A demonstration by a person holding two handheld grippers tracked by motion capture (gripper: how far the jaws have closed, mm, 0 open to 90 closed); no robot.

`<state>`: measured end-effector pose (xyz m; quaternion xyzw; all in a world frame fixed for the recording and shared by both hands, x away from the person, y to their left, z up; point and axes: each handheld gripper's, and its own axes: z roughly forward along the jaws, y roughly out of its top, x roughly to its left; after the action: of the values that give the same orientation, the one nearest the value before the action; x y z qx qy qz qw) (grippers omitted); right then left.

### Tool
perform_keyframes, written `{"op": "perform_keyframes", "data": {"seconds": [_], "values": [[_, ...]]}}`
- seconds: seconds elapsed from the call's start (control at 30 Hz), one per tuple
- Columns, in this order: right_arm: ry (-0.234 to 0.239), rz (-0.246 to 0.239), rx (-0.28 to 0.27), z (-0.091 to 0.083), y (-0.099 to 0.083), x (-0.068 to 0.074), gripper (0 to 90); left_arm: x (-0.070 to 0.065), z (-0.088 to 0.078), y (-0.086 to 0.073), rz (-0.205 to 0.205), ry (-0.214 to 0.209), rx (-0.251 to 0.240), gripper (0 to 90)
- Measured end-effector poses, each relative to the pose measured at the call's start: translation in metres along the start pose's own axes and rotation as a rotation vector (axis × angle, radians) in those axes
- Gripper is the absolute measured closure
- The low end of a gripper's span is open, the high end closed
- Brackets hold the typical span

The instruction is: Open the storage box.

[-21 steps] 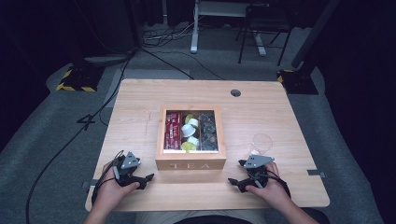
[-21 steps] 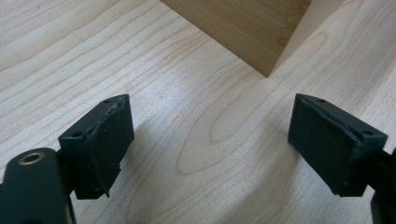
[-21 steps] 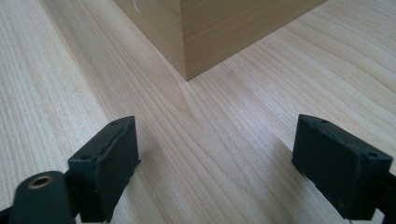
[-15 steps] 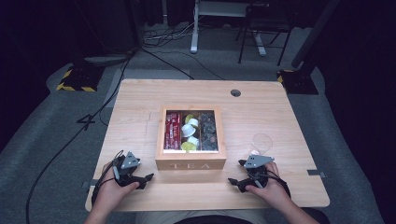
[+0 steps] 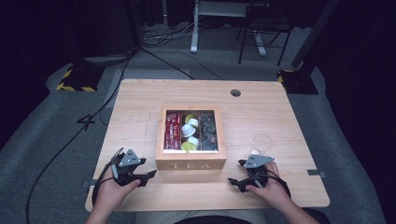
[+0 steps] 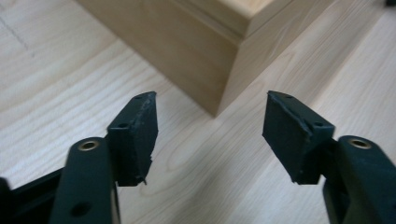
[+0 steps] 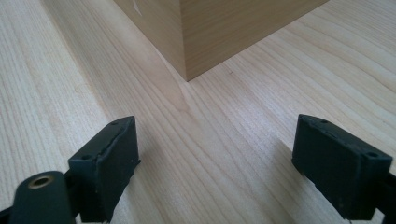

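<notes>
A wooden tea box (image 5: 190, 158) marked TEA stands mid-table, its lid glazed, with red packets, white and green capsules and dark packets inside. My left gripper (image 5: 150, 176) rests on the table near the box's front left corner (image 6: 219, 93), open and empty. My right gripper (image 5: 232, 182) lies near the front right corner (image 7: 184, 56), also open and empty. Each is held by a hand. An empty clear glass (image 5: 261, 143) stands just beyond the right hand.
The light wooden table (image 5: 140, 107) has a cable hole (image 5: 236, 93) at the back right. Cables trail over the grey floor at the left, and a desk frame and chair legs stand behind the table.
</notes>
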<state>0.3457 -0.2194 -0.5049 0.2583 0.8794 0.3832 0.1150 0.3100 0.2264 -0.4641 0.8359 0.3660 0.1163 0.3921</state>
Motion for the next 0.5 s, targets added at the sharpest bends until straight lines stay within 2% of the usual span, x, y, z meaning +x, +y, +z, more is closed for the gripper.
{"op": "perform_keyframes", "data": {"seconds": [0.07,0.13,0.17,0.33,0.5], "values": [[-0.001,0.001,0.0,0.0,0.0,0.0,14.4,-0.002,-0.004,0.003,0.003,-0.019,-0.024,45.5],[-0.002,0.001,0.0,0.0,0.0,0.0,14.4,-0.003,-0.005,0.005,0.003,-0.02,-0.038,52.4],[-0.001,0.002,0.0,0.0,0.0,0.0,14.3,-0.005,-0.006,0.007,0.019,-0.017,-0.051,56.6],[0.0,0.004,-0.001,0.0,0.0,0.0,14.4,-0.005,-0.004,0.01,0.026,-0.032,-0.054,69.6],[-0.001,0.003,-0.001,0.0,0.0,0.0,14.4,-0.002,-0.001,0.012,0.02,-0.026,-0.059,78.6]]}}
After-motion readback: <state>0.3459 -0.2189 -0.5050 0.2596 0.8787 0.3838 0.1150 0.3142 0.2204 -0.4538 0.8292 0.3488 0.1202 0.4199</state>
